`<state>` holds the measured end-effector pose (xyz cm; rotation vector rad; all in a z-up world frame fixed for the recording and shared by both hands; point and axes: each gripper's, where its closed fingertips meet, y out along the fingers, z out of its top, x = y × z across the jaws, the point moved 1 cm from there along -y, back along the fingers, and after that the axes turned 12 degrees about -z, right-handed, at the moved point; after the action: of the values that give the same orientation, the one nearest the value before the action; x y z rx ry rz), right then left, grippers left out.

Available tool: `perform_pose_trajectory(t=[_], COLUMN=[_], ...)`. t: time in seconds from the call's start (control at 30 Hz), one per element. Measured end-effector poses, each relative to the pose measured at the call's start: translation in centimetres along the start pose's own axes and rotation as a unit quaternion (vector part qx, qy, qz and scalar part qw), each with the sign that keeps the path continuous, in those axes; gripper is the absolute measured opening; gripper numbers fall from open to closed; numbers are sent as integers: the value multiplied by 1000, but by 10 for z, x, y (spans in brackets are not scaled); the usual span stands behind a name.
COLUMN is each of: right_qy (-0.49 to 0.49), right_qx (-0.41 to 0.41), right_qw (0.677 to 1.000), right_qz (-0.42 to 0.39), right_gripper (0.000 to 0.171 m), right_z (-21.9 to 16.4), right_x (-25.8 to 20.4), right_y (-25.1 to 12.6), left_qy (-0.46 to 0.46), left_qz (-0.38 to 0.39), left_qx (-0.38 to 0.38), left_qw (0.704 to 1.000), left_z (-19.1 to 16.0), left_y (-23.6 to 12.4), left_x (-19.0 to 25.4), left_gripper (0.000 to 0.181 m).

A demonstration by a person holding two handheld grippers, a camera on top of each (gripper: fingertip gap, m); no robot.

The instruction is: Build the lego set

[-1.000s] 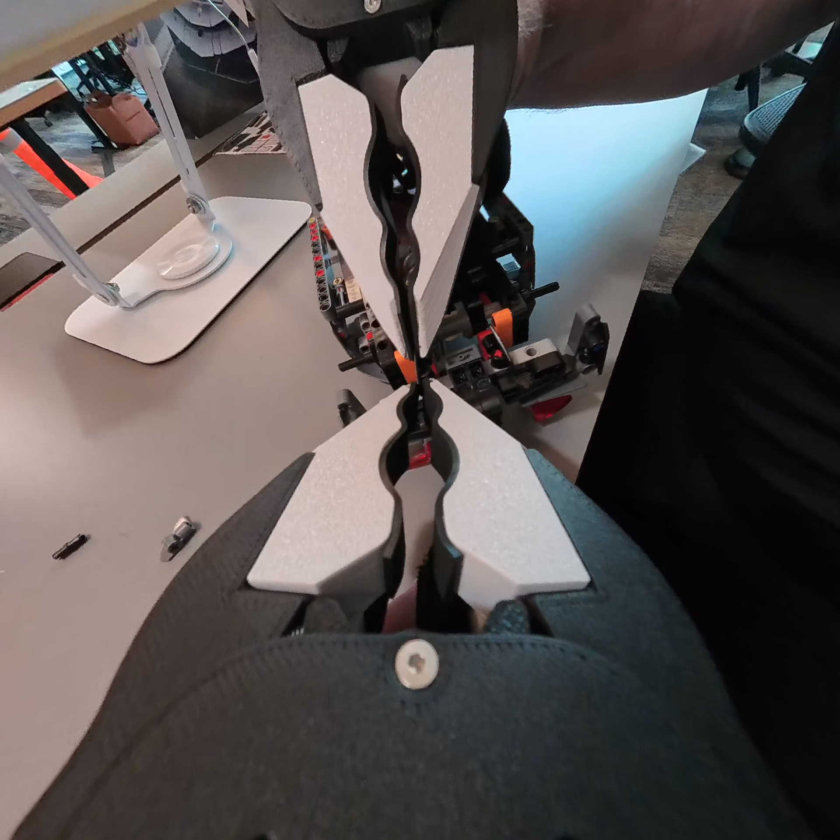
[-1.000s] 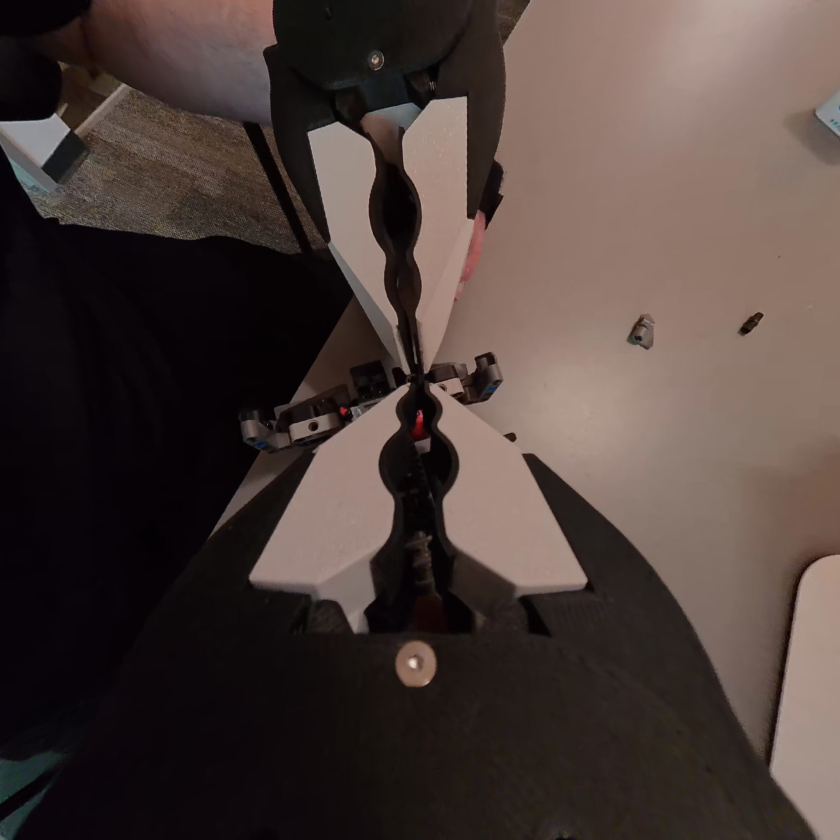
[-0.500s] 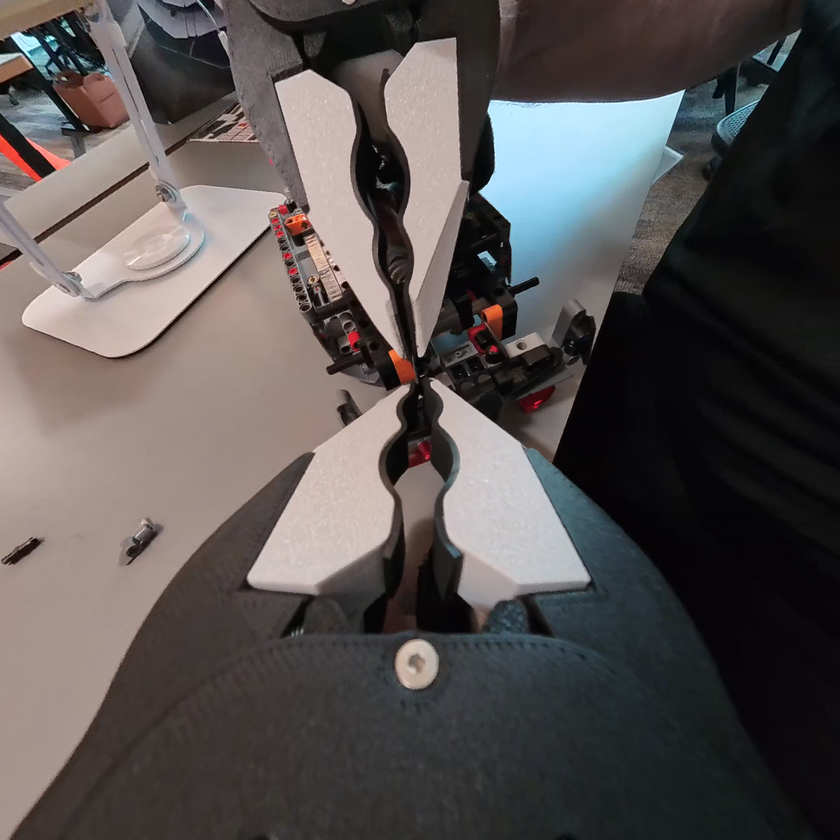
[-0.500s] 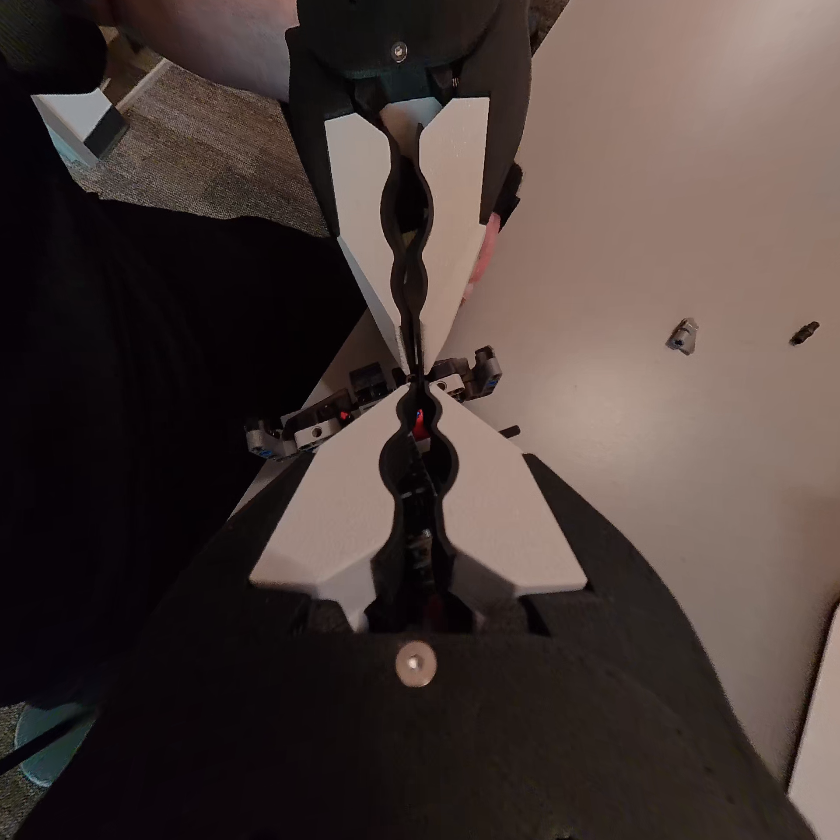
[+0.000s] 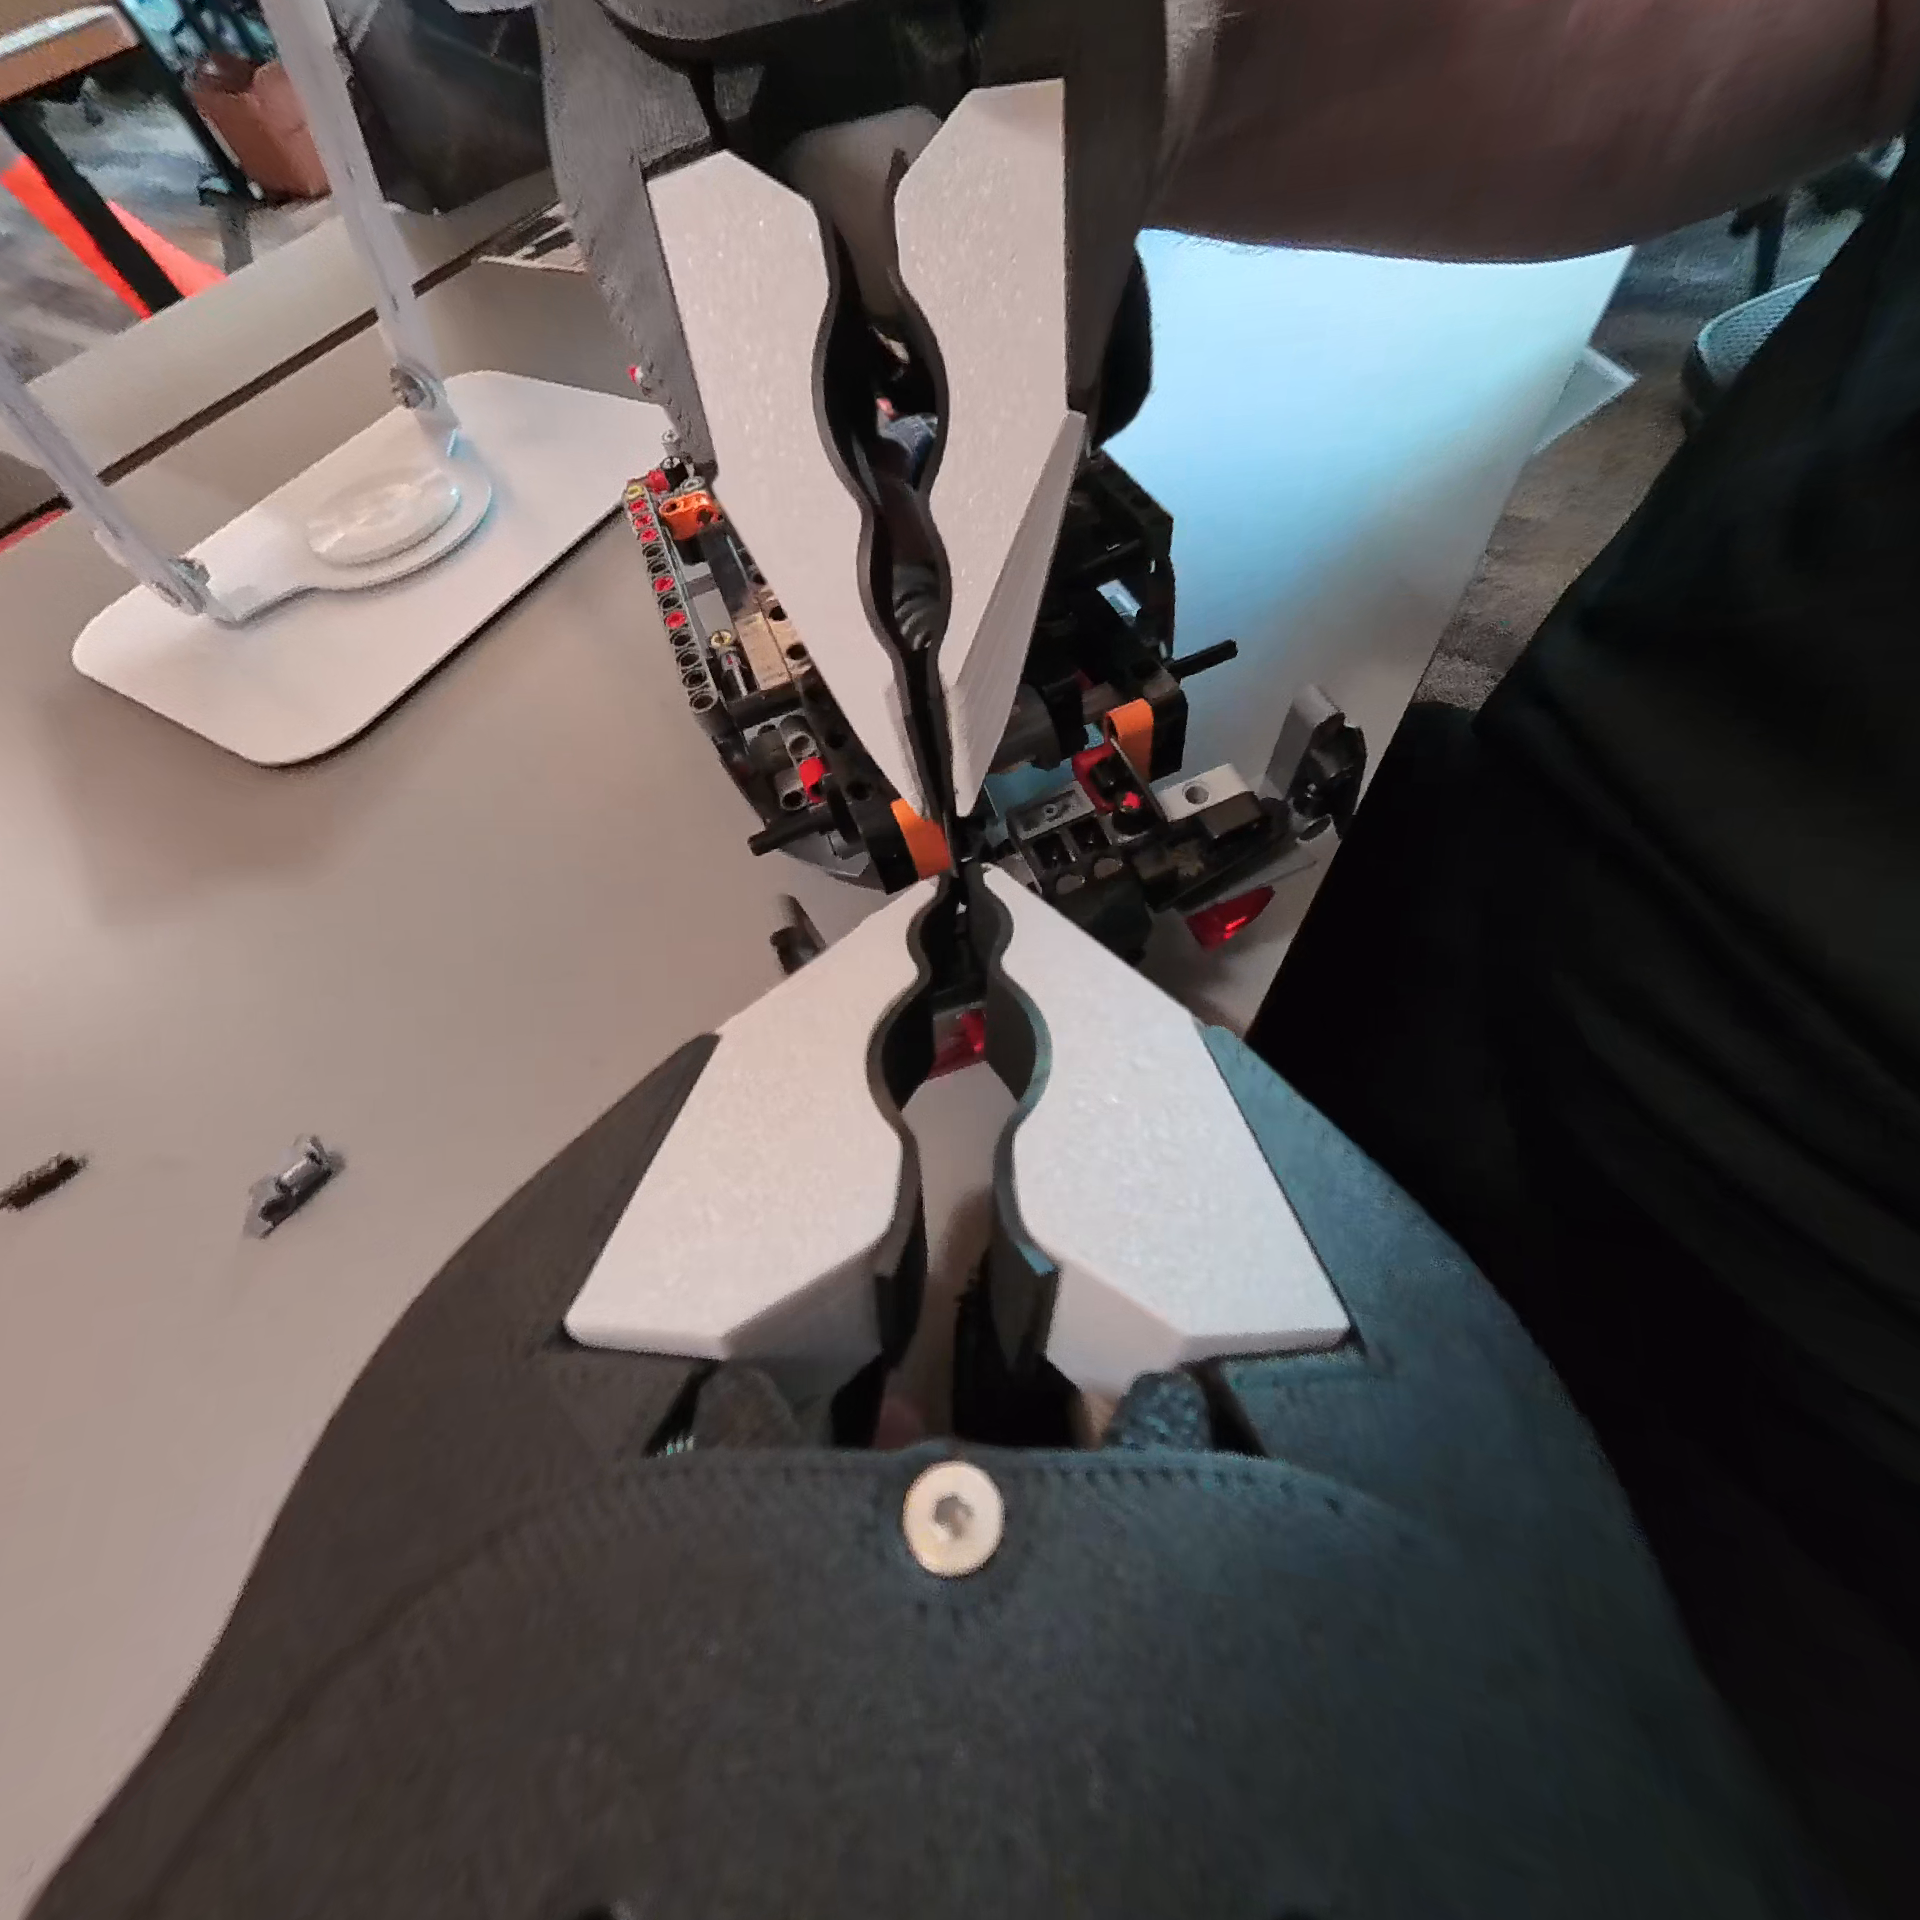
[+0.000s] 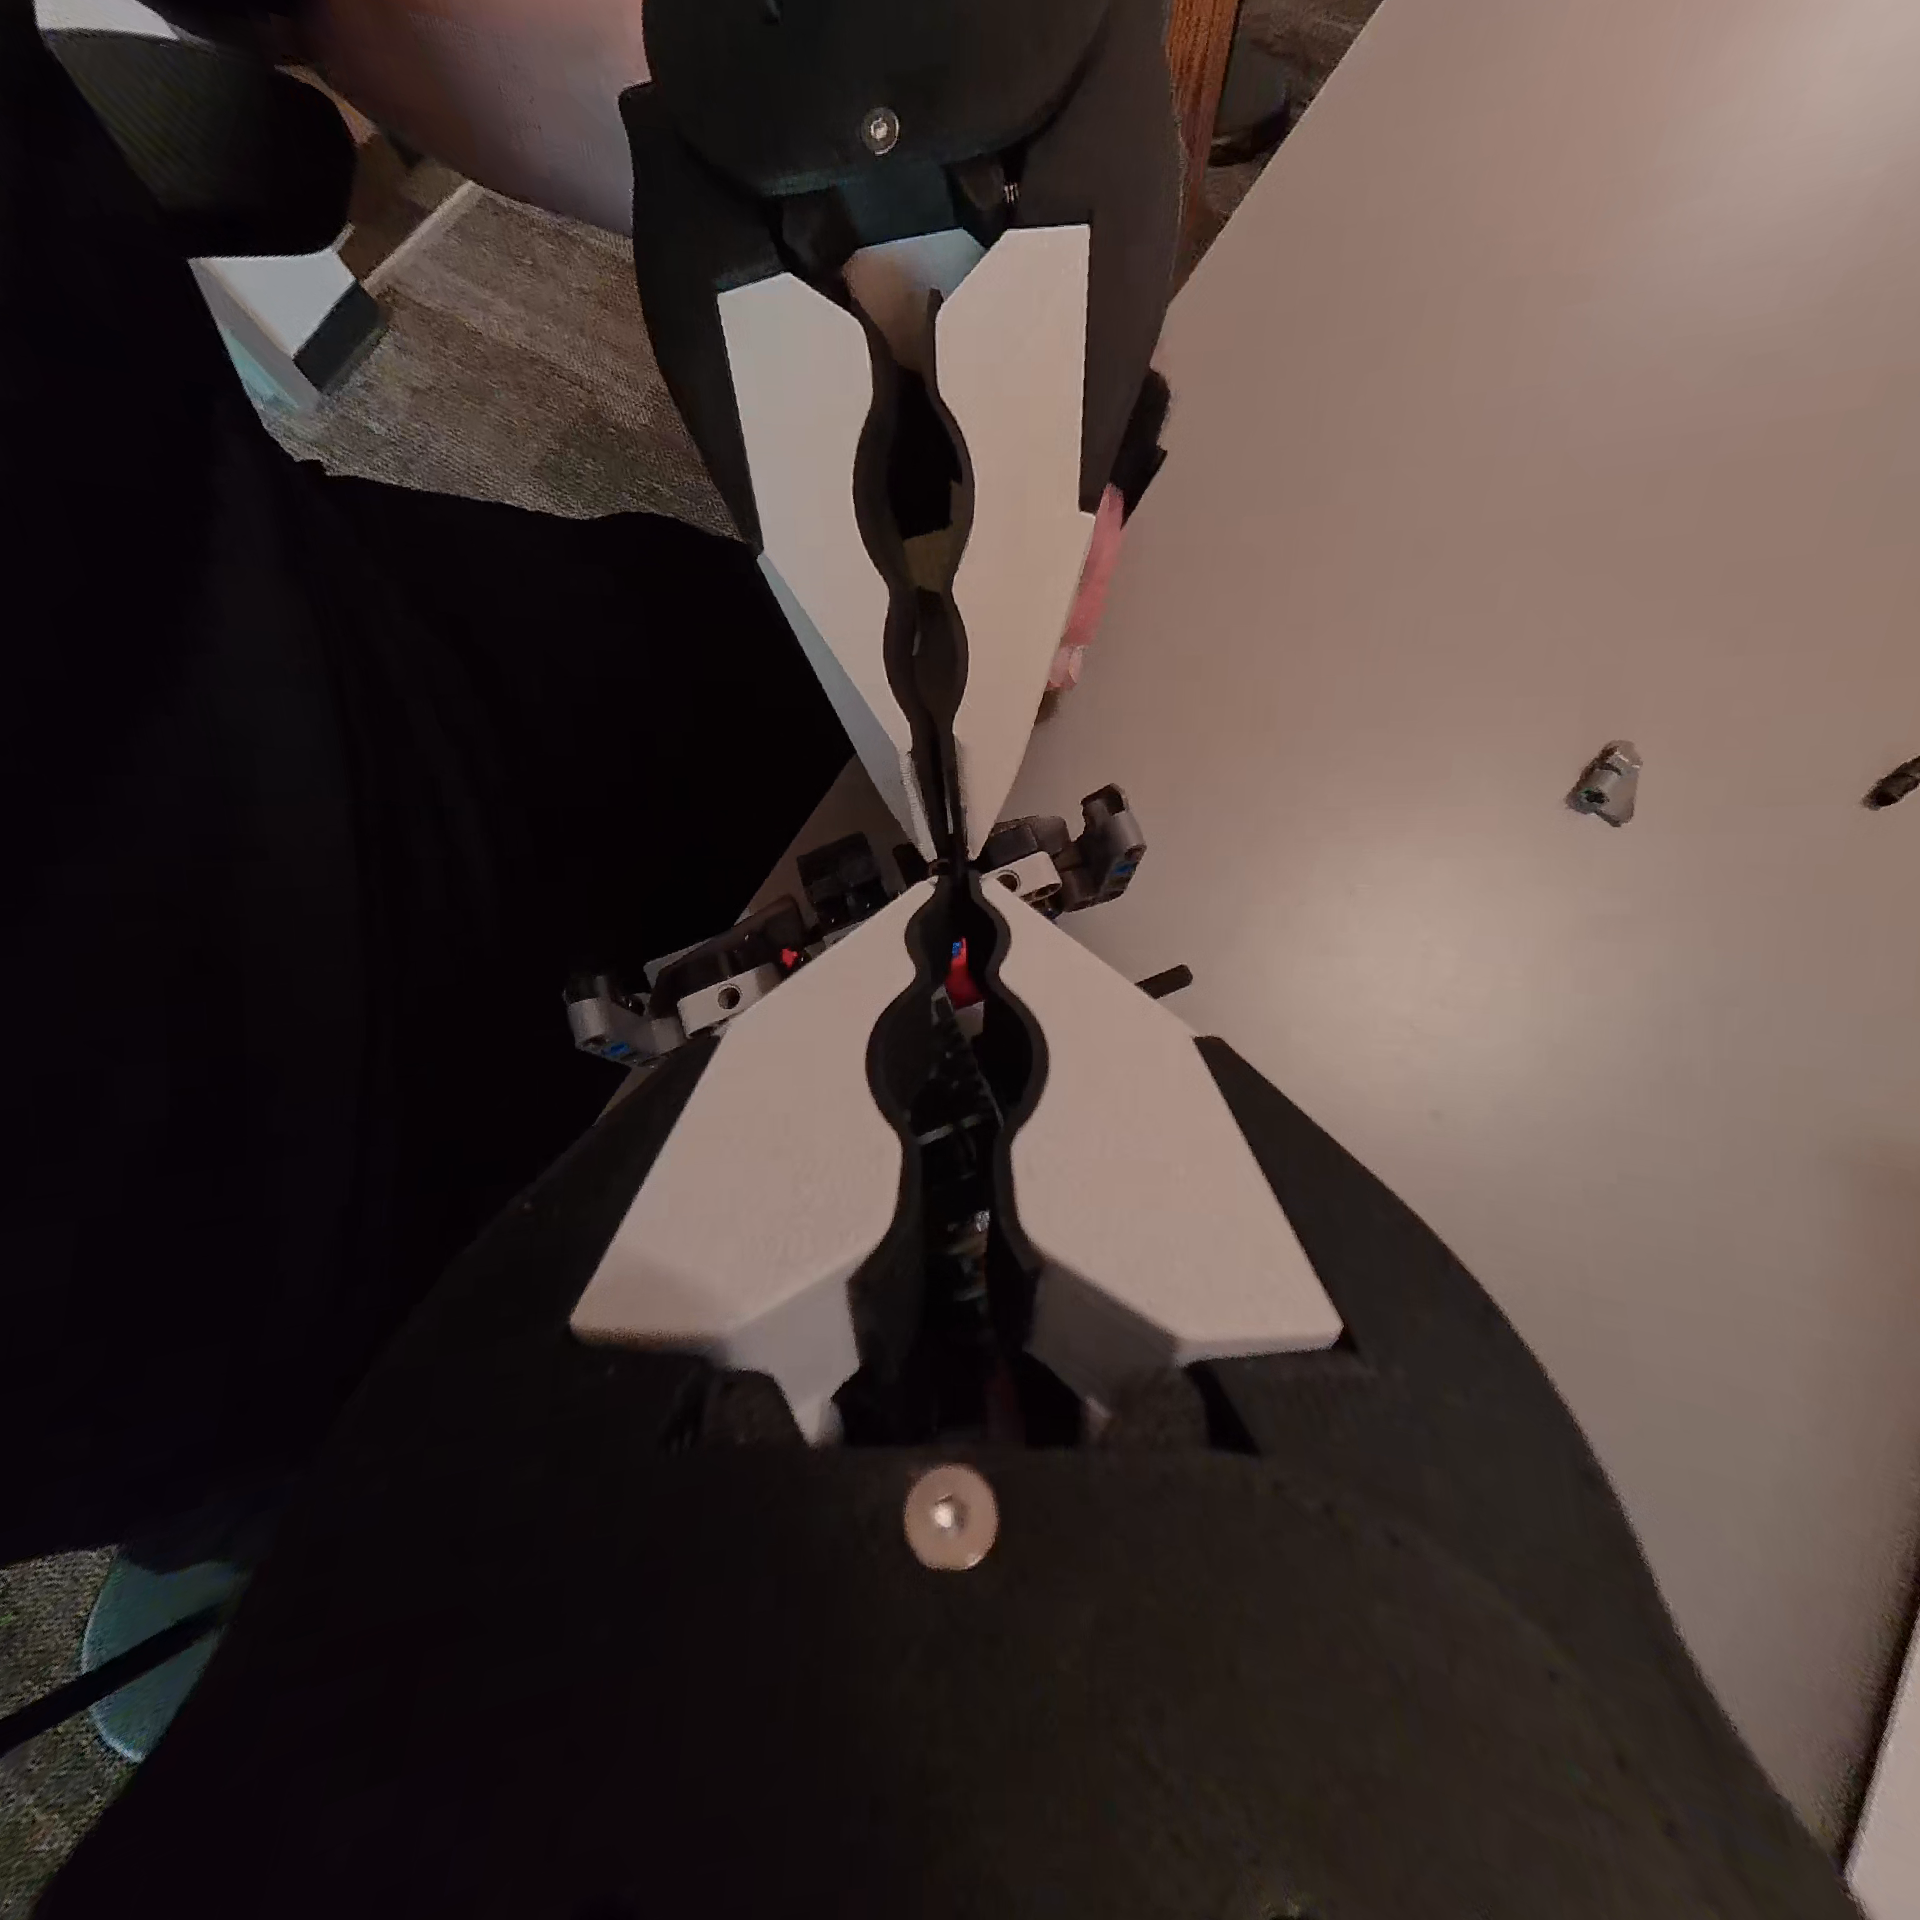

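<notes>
Left hand-held gripper: clenched, tips pinched on a thin dark part; what the part is cannot be told.
Right hand-held gripper: clenched likewise, on the same thin dark part.
Key relation: tips of the 2 grippers meet nose to nose, touching or nearly so, directly above the lego model; neither nearer than the other.
Lego model: dark, half-built frame with orange and red pieces, on the worktop near the front edge, just beyond and below the joined tips; long axis roughly crosswise to both grippers.
Orange piece: on the model, just left of the joined tips.
Pose: the 2 grippers opposed along 1 line, forearm reaching in from above right.
Loose parts: 1 grey connector and 1 black pin, well apart to the left, untouched.
Lamp base: white, far left.
Judgement: joining or seating step in hand; alignment of tips decisive.
</notes>
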<state>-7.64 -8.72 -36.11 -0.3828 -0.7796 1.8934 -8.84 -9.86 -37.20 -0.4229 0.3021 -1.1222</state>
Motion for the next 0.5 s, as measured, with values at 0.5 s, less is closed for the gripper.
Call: perform_pose_trajectory(t=[0.5], right_qy=[-20], right_qx=[12], right_qw=[1000], right_qz=[18], right_gripper=[0], right_z=[-2], right_x=[-6], right_y=[-6], left_qy=[-74], left_qz=[96], left_qx=[4], left_qw=[993], left_z=[6], left_y=[5], left_x=[8], left_gripper=[0])
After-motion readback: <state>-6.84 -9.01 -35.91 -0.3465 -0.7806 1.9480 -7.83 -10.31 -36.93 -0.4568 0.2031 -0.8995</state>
